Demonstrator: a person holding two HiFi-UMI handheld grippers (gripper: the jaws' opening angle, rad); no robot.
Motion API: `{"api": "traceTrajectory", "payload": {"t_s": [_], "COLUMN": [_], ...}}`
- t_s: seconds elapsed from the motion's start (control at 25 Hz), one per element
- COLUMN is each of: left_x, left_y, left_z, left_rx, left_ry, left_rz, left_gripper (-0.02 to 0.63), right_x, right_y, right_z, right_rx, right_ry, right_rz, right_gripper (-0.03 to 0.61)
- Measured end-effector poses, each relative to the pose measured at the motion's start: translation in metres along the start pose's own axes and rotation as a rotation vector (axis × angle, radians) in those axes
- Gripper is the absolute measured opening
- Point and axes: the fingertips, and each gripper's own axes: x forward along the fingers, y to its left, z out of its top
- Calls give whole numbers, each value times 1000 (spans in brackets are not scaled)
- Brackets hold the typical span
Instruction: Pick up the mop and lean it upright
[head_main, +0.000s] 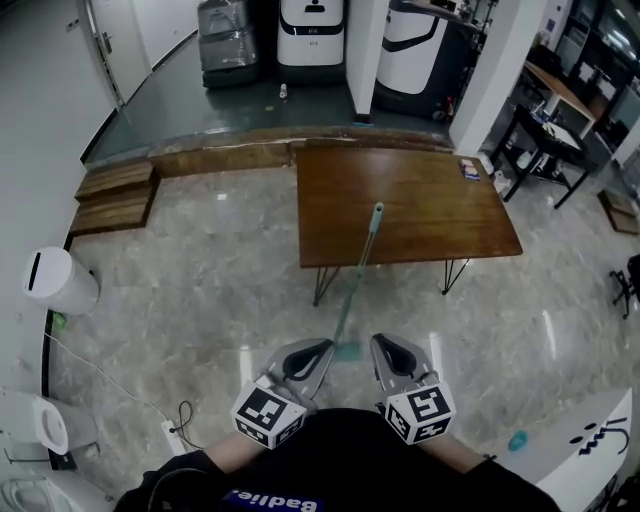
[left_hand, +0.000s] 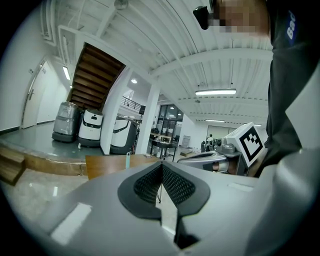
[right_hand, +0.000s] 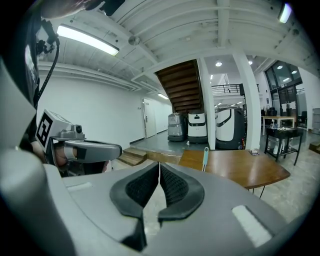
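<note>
The mop stands on a slant just ahead of the person. Its teal head is on the floor between the two grippers, and its handle rests against the near edge of the wooden surface. The left gripper and right gripper are both closed on nothing, their pads meeting in their own views. From above it is hard to tell how steeply the handle leans, so it may need resetting. To do that well, open one gripper fully, close it squarely around the shaft above the middle, and steady the lower shaft with the other. Then lift, keeping the head low, and set the handle nearer vertical against a firm edge.
</note>
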Motion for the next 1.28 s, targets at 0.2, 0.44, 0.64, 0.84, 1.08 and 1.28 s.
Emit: {"api": "traceTrajectory", "payload": {"t_s": [0.2, 0.44, 0.64, 0.84, 1.08, 1.28], "left_x": [6, 30, 56, 69, 85, 87], "left_y": [12, 17, 16, 17, 18, 21], "left_z": [-2, -1, 14, 19, 23, 27], "left_rx": [-12, -11, 12, 28, 34, 42], "left_ry": [15, 25, 23, 35, 58, 82], "left_rz": [18, 63, 137, 204, 303, 365], "left_gripper": [14, 14, 14, 14, 14, 14], "right_x": [17, 36, 52, 75, 106, 128], "right_y": [-14, -41, -78, -113, -156, -173], "right_z": [-4, -7, -8, -14, -28, -34], "right_rx": [8, 11, 1, 6, 35, 40], "right_ry": [24, 32, 40, 55, 81, 95], "right_rz": [2, 45, 94, 117, 147, 162], "right_gripper": [15, 25, 38, 54, 66, 75]}}
